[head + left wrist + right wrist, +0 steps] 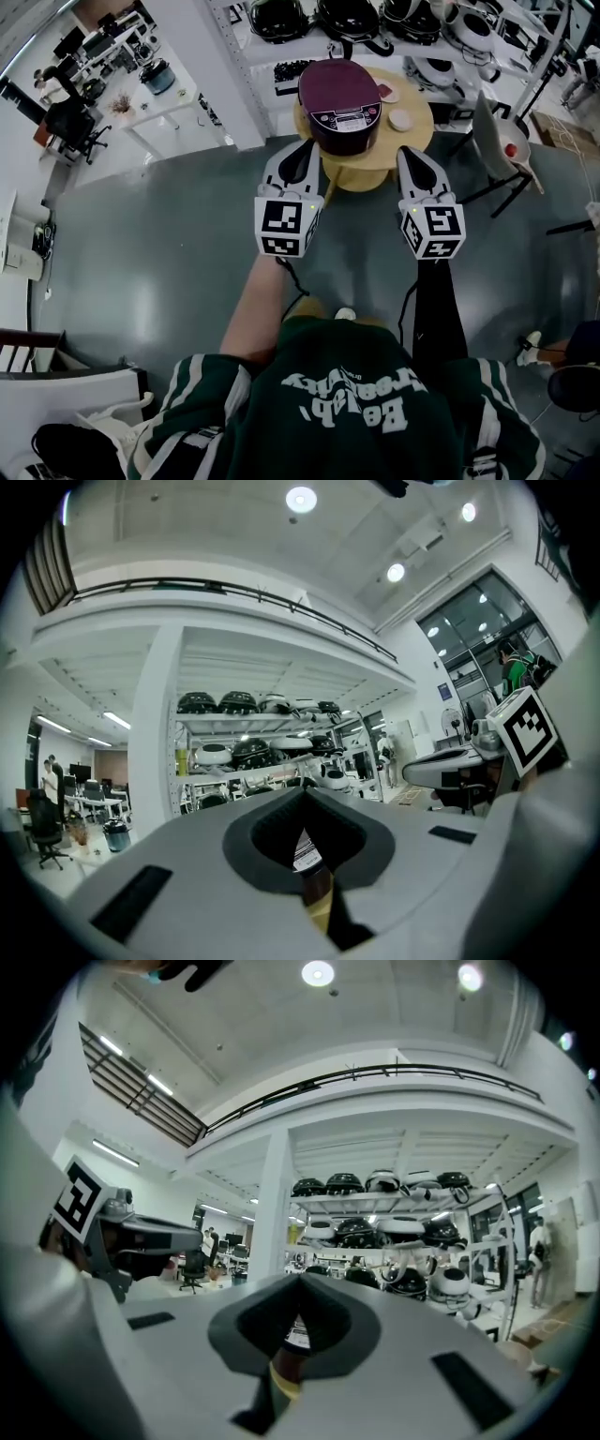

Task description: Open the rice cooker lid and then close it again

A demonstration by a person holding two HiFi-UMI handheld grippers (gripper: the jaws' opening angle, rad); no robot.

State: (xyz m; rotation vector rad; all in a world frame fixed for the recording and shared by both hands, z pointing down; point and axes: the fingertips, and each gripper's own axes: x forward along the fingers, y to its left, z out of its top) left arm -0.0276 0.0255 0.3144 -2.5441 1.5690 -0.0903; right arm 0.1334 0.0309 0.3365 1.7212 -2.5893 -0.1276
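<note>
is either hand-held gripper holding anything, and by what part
Nothing is held. The left hand-held gripper and the right hand-held gripper both have jaws closed on nothing, in front of the rice cooker, whose lid is down.

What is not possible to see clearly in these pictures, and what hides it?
1. Rice cooker: in both gripper views only a sliver shows between the shut jaws; the left claw and right claw cover the rest.
2. Its panel print: head view, too small to read.
3. Small white round thing on the table: head view, too small to identify.
</note>
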